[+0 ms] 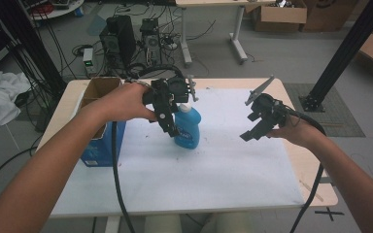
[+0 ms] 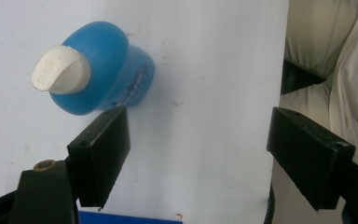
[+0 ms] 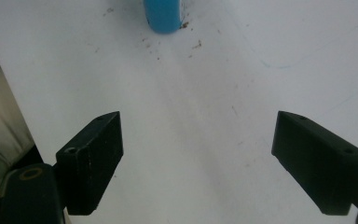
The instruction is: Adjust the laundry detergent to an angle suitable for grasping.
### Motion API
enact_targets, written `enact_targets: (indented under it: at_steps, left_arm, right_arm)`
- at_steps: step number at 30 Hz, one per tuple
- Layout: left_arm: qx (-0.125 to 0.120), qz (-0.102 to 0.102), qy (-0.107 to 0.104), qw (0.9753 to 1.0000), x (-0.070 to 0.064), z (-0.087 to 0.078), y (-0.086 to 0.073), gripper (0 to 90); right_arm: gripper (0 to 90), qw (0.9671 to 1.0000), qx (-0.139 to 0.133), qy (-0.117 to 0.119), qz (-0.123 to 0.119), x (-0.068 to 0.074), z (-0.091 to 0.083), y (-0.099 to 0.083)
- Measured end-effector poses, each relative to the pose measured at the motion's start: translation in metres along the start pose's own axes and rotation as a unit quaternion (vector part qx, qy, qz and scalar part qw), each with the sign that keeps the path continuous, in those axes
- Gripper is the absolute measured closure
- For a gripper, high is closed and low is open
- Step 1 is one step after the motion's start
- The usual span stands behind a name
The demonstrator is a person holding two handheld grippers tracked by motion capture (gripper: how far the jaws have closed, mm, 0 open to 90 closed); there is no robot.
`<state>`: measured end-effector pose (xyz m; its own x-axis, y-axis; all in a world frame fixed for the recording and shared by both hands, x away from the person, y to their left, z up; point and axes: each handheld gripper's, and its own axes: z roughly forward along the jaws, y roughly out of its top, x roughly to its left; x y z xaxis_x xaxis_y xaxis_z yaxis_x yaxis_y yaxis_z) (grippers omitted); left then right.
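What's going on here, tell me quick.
A person holds a gripper in each hand over a white table. The left gripper, jaws open, hovers above a blue bottle standing upright beside an open box. The right gripper, also open, is held off to the side, gripping nothing.

From up high I get soft, even room light — the white table top (image 1: pixel 213 170) looks bluish and slightly washed out. My gripper views are grainy; the near jaws read soft, with faint shadows — no hard glare.
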<state>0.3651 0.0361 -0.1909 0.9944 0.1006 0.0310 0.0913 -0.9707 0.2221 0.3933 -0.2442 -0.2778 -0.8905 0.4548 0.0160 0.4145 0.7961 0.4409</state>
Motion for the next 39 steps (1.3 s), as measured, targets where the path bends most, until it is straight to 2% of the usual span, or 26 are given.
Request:
enact_targets:
  at_steps: [6,11,12,13,15,20,25,29,32,39]
  left_arm:
    - [0.002,0.003,0.003,1.0000,0.000,0.001,-0.001,22.0]
    - [0.001,0.001,0.001,1.0000,0.000,-0.001,-0.001,22.0]
    - [0.001,0.001,0.001,1.0000,0.000,-0.001,-0.001,22.0]
    - [0.000,0.001,0.003,1.0000,-0.001,0.000,-0.002,22.1]
    - [0.000,0.000,0.003,1.0000,-0.001,0.000,-0.002,22.1]
    - [0.002,0.000,0.004,1.0000,-0.001,0.000,-0.003,22.0]
    - [0.002,-0.001,0.005,1.0000,-0.001,0.000,-0.004,22.1]
    - [0.004,0.001,0.005,1.0000,-0.001,0.000,-0.004,22.1]
    - [0.004,-0.001,0.004,1.0000,-0.001,0.000,-0.004,22.0]
    - [0.003,0.000,0.008,1.0000,0.000,0.000,-0.005,22.1]
  right_arm:
    - [15.8,0.9990,-0.044,0.000,0.003,0.001,0.002,0.011]
    - [15.8,0.9959,-0.090,-0.001,0.000,0.003,0.007,0.020]
    - [15.8,0.9959,-0.090,-0.001,0.000,0.003,0.007,0.020]
    - [15.6,0.9938,-0.111,-0.001,0.003,0.004,0.011,0.022]
    - [15.5,0.9926,-0.121,-0.005,0.003,0.005,0.014,0.025]
    - [15.3,0.9904,-0.138,-0.010,0.000,0.010,0.026,0.032]
    - [15.3,0.9886,-0.151,-0.004,-0.002,0.014,0.040,0.038]
    - [15.4,0.9887,-0.150,0.003,-0.003,0.017,0.054,0.043]
    - [15.5,0.9878,-0.155,0.011,-0.004,0.018,0.061,0.046]
    - [15.4,0.9853,-0.170,0.011,-0.007,0.018,0.073,0.053]
